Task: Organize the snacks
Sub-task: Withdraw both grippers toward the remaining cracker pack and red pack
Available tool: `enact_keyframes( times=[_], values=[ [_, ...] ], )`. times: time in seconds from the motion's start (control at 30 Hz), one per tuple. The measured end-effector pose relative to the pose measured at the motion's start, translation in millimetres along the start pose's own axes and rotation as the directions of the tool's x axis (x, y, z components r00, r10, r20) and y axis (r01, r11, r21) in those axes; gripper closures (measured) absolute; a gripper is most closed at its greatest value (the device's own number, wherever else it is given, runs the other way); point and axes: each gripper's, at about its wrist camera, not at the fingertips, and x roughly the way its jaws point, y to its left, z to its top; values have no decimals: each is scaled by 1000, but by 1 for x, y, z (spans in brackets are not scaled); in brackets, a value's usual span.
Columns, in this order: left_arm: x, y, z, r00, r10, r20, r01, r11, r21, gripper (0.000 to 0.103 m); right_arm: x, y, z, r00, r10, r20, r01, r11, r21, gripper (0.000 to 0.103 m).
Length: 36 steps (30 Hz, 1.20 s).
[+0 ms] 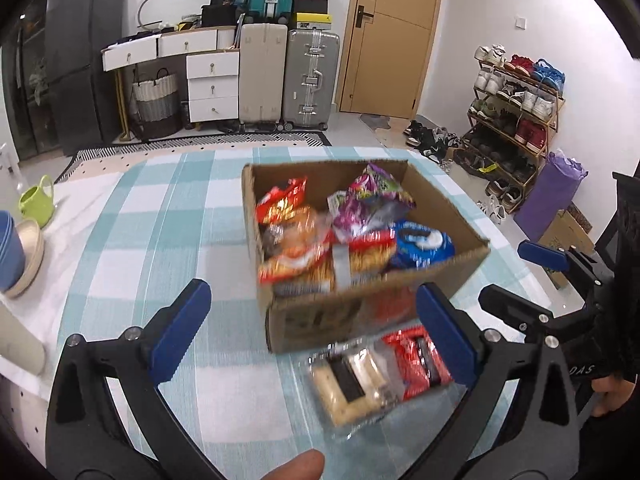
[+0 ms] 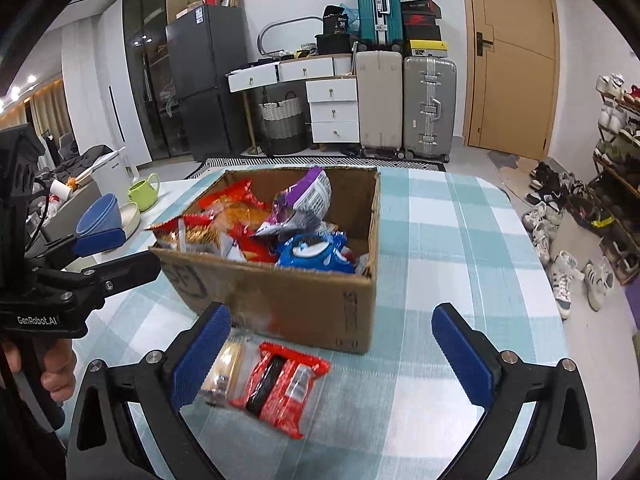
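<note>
A cardboard box (image 1: 440, 204) (image 2: 304, 304) stands on the checked tablecloth, filled with snack packs: red ones, a purple one (image 1: 368, 200) (image 2: 304, 196) and a blue one (image 1: 424, 246) (image 2: 316, 254). In front of the box lie a clear pack of pale biscuits (image 1: 352, 388) (image 2: 224, 372) and a red pack (image 1: 416, 360) (image 2: 280, 388). My left gripper (image 1: 316, 328) is open and empty, above the cloth left of these two packs. My right gripper (image 2: 340, 356) is open and empty, its left finger (image 2: 200, 356) beside the biscuit pack. Each gripper shows in the other's view.
A green mug (image 1: 38, 200) (image 2: 144, 192), a blue bowl (image 1: 8, 248) (image 2: 100, 216) and a beige dish (image 1: 32, 256) stand at the table's left edge. Suitcases, drawers and a fridge line the far wall. A shoe rack (image 1: 516, 120) stands to the right.
</note>
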Motion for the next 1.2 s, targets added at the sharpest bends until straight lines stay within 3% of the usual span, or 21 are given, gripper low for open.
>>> enact_keyframes(
  times=[0.27,0.47,0.57,0.73,0.87,1.2],
  values=[
    [-11,18,-33,1000,14,-10,-15,998,-66,1,7,12,-30,999,-7,-46,8,1000,21,1],
    [-8,25,-45,996,80,-39,-82,995,-63,1,21,12,-44,994,-26,-103,30,999,43,1],
    [4,25,-54,994,35,-101,-42,997,-69,1,29,4,-51,990,-37,-135,49,995,87,1],
    [21,11,-64,990,18,-140,-23,999,-28,1,38,5,-64,983,-55,-173,74,992,106,1],
    [34,-2,-73,983,46,-176,-41,999,35,1,45,10,-70,981,-48,-190,71,991,117,1],
    [40,22,-75,982,3,-187,-13,999,-53,1,69,35,-70,971,-63,-232,82,994,70,1]
  ],
)
